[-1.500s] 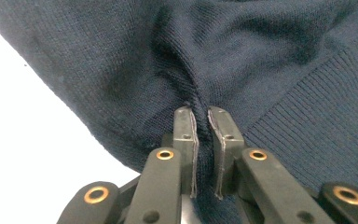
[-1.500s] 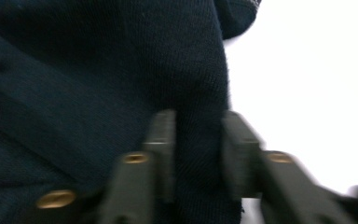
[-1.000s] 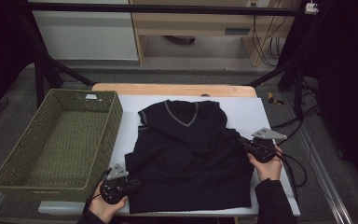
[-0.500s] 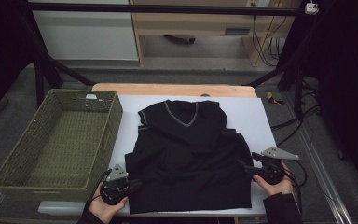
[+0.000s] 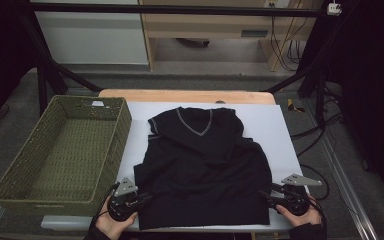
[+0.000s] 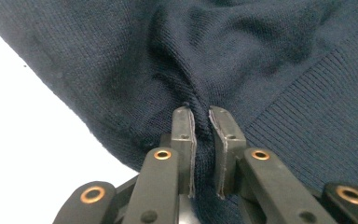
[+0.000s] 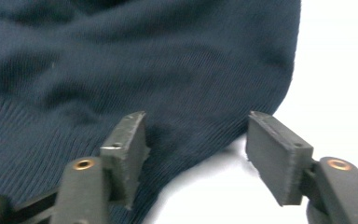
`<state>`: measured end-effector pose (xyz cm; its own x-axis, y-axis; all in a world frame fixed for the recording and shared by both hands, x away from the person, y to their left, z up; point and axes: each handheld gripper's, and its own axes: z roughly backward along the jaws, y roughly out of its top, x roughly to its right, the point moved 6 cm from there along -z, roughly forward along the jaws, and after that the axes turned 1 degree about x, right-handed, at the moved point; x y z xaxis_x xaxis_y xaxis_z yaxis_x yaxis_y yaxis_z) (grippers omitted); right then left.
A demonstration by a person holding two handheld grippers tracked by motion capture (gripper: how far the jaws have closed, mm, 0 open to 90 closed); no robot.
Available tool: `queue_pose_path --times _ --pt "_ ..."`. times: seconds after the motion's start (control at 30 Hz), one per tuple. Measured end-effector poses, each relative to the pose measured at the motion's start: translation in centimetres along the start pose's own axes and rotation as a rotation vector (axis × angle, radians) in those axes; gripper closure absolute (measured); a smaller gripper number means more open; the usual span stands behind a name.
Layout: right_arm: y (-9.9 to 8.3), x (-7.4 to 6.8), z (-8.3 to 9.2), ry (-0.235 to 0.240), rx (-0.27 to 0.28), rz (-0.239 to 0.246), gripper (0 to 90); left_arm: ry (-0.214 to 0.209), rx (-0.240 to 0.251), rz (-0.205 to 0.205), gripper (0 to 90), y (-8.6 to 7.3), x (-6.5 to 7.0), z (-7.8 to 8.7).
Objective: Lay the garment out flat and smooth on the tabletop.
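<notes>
white table cover (image 5: 280, 130), plain unlabelled dark sweater (image 5: 205, 170).

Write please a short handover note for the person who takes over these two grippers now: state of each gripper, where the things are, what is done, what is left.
Left gripper: shut on the sweater's near left hem corner.
Right gripper: jaws have just been closing, not yet gripping; near right hem corner lies between them.
Sweater: dark, V-neck, flat on the white sheet, sleeves folded in.
Basket: green wicker, at the sweater's left.
Done: left corner gripped.
Left: close right jaws on the corner, then probably fold the hem up.
</notes>
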<state>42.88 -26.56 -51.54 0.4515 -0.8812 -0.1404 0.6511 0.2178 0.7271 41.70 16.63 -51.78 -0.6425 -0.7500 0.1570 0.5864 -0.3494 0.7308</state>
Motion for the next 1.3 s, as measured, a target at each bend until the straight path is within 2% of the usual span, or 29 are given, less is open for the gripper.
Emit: queue_pose_path --times 0.2,0.27,0.3,0.33,0.37,0.43,0.6,0.63,0.67,0.7,0.73,0.77,0.83,0.87,0.93,0.97,1.03,1.07,1.13,1.2,1.3 --pt "-0.2 -0.4 -0.6 0.011 -0.024 0.006 57.6 -0.002 -0.004 0.011 81.5 0.0 0.0 0.0" --pt "-0.2 -0.5 -0.6 0.017 -0.032 0.011 71.5 -0.005 -0.005 0.013 81.7 0.1 0.1 0.1" --pt "-0.2 -0.7 -0.5 0.038 -0.047 0.004 80.3 -0.01 -0.006 0.014 81.8 0.1 0.1 0.2" --pt "-0.3 -0.8 -0.5 0.05 -0.048 0.009 83.6 -0.015 -0.006 0.017 82.0 0.2 0.1 0.4" --pt "-0.3 -1.0 -0.3 0.048 -0.054 0.014 84.8 -0.025 -0.002 0.022 82.1 0.3 0.1 0.7" --pt "0.0 -1.0 0.4 0.053 -0.052 0.016 85.6 -0.071 0.005 0.048 82.4 0.5 0.3 1.7" --pt "0.0 -0.7 4.4 0.076 -0.005 0.002 85.6 -0.127 0.028 0.027 82.5 1.2 1.8 5.6" --pt "-0.1 -0.8 5.2 0.092 -0.002 -0.018 85.0 -0.136 0.039 0.017 81.9 1.5 2.1 6.2" --pt "-0.2 -0.7 5.7 0.111 0.002 -0.024 82.8 -0.126 0.069 -0.001 80.2 1.9 2.2 6.8" --pt "-0.3 -0.8 6.0 0.127 -0.002 -0.03 76.8 -0.106 0.098 -0.012 76.1 2.2 2.2 7.2" --pt "-0.4 -0.7 6.1 0.122 -0.005 -0.028 68.1 -0.086 0.109 -0.009 67.5 2.4 2.1 7.3" --pt "-0.4 -0.7 6.0 0.107 -0.005 -0.029 61.7 -0.063 0.113 -0.001 59.8 2.5 1.9 7.2" --pt "-0.5 -0.5 5.2 0.08 0.004 -0.025 52.2 -0.028 0.076 0.018 55.0 2.0 1.3 6.3" --pt "-0.5 -0.3 4.7 0.066 0.008 -0.024 48.9 -0.025 0.058 0.035 52.2 1.6 1.1 5.7" --pt "-0.5 -0.2 3.8 0.051 0.001 -0.018 44.1 -0.015 0.012 0.05 50.2 0.5 0.9 4.4" --pt "-0.5 -0.2 3.5 0.042 -0.002 -0.006 40.1 0.001 -0.006 0.047 49.1 0.0 0.9 3.8" --pt "-0.5 -0.1 2.9 0.03 -0.008 0.004 37.6 0.024 -0.037 0.026 46.5 -0.9 1.1 2.8" --pt "-0.4 0.1 2.7 0.023 0.0 0.012 35.9 0.04 -0.046 0.01 45.5 -1.1 1.1 2.4" --pt "-0.3 0.5 2.2 0.0 0.008 0.007 33.6 0.063 -0.055 0.006 44.7 -1.3 0.9 1.9" --pt "-0.5 1.0 1.6 -0.032 -0.001 0.007 33.0 0.061 -0.052 0.015 44.8 -1.5 0.7 1.7" --pt "-0.9 1.4 0.8 -0.05 -0.022 0.006 35.0 0.085 -0.056 -0.002 53.8 -1.5 0.9 1.6"
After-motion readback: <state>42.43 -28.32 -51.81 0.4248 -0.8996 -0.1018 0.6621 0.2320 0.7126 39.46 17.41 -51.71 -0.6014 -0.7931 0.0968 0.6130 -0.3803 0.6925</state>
